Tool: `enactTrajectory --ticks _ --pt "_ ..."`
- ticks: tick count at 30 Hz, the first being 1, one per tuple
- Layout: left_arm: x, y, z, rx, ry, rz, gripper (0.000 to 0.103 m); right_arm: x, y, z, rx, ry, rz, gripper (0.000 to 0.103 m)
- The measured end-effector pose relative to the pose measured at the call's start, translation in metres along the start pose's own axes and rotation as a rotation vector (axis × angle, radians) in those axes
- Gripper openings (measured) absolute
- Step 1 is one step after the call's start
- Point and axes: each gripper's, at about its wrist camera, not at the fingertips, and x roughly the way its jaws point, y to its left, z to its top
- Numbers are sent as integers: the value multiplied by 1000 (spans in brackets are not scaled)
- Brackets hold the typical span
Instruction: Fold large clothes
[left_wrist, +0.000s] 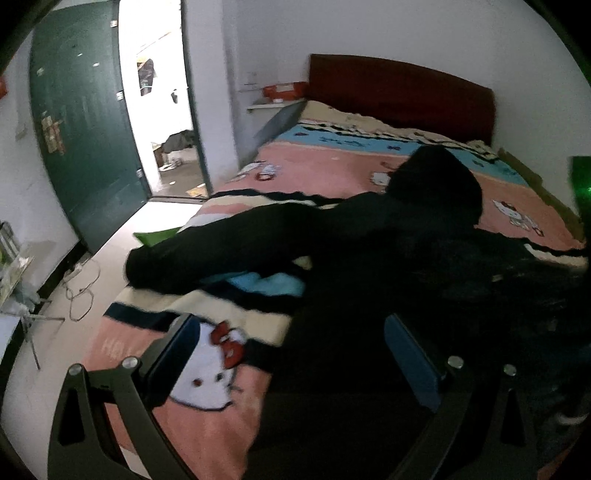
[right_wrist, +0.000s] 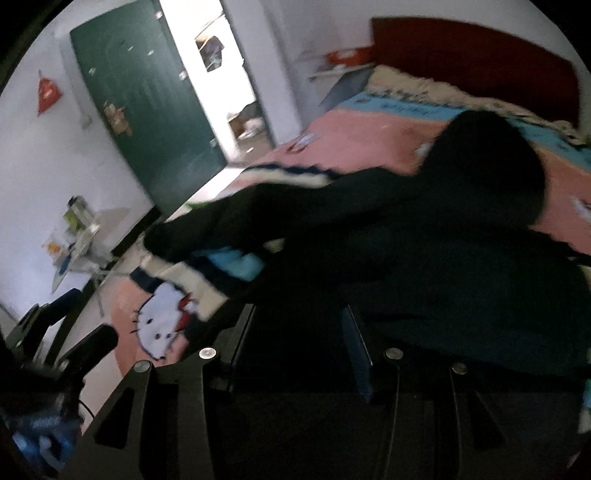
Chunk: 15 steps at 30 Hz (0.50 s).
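- Room: white walls, dark green door (left_wrist: 85, 136) swung open onto a bright doorway, pale floor with a loose cable (left_wrist: 79, 284) lying beside the bed.
- Surface: bed (left_wrist: 325, 173) with a dark red headboard (left_wrist: 402, 92), covered by a pink cartoon-cat blanket (left_wrist: 207, 373) with cream, navy and blue stripes. It is soft and pile-textured, so I expect cloth to drag on it rather than slide.
- Task item: black hooded garment (left_wrist: 388, 258) spread across the near half of the bed, hood (left_wrist: 439, 181) toward the headboard, one sleeve (left_wrist: 221, 243) stretched out toward the door-side edge. No fold visible in the body or that sleeve.
- Step in hand, judged: laying out and flattening, or just at the start of the first fold.
- Left gripper (left_wrist: 291, 358): jaws spread wide, nothing clamped; it hovers over the garment's lower edge where it meets the blanket.
- Right gripper (right_wrist: 295, 347): jaws partly apart over dark cloth. I cannot tell whether the pads press on fabric; the frame is blurred and dark there.
- Next move, judged: pinch the outstretched sleeve near its cuff and carry it across the body; take a single layer only, without catching the blanket.
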Motion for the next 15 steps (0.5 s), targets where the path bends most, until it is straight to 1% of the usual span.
enactTrajectory --ticks 5,6,7,8,11,13,15 --pt "16 -54 32 91 0 -37 101 -67 -82 1 72 -76 -151 47" --pt "22 -68 42 108 -6 -44 101 -74 -93 1 83 -82 -173 47" --pt "29 -79 51 120 -8 -53 101 -85 -116 1 106 -93 -219 47" --pt "33 -87 57 127 -9 -59 101 -92 -133 1 124 -99 -246 47" --pt "60 -119 82 147 -8 -75 101 -102 -181 1 178 -110 -314 47" --pt "86 -139 95 146 2 -84 101 -99 -211 3 209 -107 -363 47" --pt "106 -152 102 145 11 -81 101 -92 -237 6 232 -104 -406 47"
